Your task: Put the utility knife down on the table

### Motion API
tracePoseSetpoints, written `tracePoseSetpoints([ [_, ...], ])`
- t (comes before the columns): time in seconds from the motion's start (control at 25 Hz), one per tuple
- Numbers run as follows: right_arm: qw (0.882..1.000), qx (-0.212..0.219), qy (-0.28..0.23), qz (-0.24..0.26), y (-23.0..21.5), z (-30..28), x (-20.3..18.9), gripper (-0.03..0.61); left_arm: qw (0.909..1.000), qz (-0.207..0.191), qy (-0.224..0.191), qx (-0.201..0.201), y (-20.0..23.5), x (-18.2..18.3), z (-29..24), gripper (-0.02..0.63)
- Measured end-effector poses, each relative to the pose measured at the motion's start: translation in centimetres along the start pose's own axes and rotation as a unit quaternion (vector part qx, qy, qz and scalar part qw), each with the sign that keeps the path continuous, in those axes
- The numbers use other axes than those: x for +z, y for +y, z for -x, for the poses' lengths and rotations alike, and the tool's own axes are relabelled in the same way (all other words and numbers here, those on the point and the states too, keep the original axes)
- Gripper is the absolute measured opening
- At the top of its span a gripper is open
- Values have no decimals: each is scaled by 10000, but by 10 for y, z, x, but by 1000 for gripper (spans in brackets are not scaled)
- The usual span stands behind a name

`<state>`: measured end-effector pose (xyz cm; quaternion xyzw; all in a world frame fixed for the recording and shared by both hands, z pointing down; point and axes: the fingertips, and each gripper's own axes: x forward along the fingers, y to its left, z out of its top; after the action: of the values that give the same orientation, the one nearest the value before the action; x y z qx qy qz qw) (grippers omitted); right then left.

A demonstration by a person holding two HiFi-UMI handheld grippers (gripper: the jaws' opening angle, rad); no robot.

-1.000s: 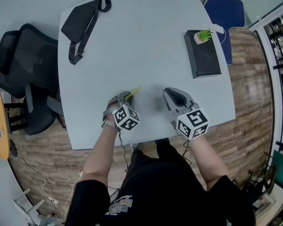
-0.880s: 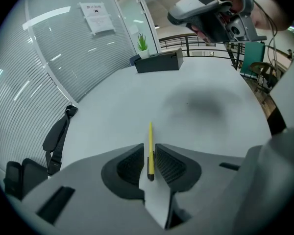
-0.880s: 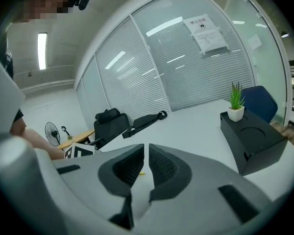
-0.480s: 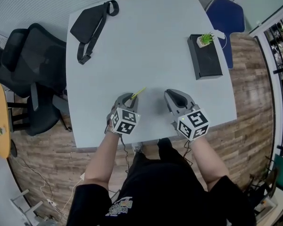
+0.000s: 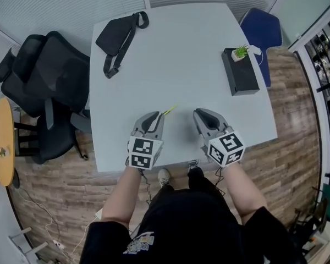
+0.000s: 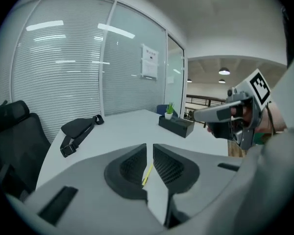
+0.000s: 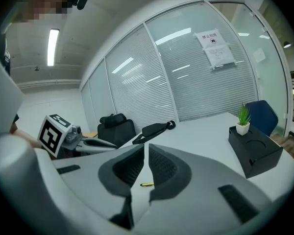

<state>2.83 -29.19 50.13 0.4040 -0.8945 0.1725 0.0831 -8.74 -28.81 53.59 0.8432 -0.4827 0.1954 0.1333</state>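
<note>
My left gripper (image 5: 155,116), right gripper (image 5: 201,113) closed, empty | slim yellow utility knife (image 5: 169,110) flat on smooth table (image 5: 181,54) | soft black pouch (image 5: 118,33) well apart

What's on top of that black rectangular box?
A small green plant in a white pot, at the black box's far end. The patch under the pot is hidden.

The slim yellow utility knife (image 5: 169,110) lies flat on the table (image 5: 181,54).
</note>
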Motion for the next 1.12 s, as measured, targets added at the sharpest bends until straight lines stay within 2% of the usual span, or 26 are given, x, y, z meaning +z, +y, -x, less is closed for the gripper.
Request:
tracePoseSetpoints([
  [0.2, 9998, -89, -133, 101, 24, 8, 9, 30, 9982, 157, -581, 52, 6, 28, 43, 8],
  [0.44, 9988, -241, -347, 233, 61, 22, 18, 3, 9947, 126, -1016, -19, 8, 40, 93, 5],
  [0.8, 9958, -499, -667, 385, 108, 50, 32, 3, 9914, 124, -1209, -476, 0, 31, 147, 5],
  [1.12, 9933, -515, -735, 731, 135, 76, 41, 3, 9895, 165, -1315, -581, -13, 28, 167, 5],
])
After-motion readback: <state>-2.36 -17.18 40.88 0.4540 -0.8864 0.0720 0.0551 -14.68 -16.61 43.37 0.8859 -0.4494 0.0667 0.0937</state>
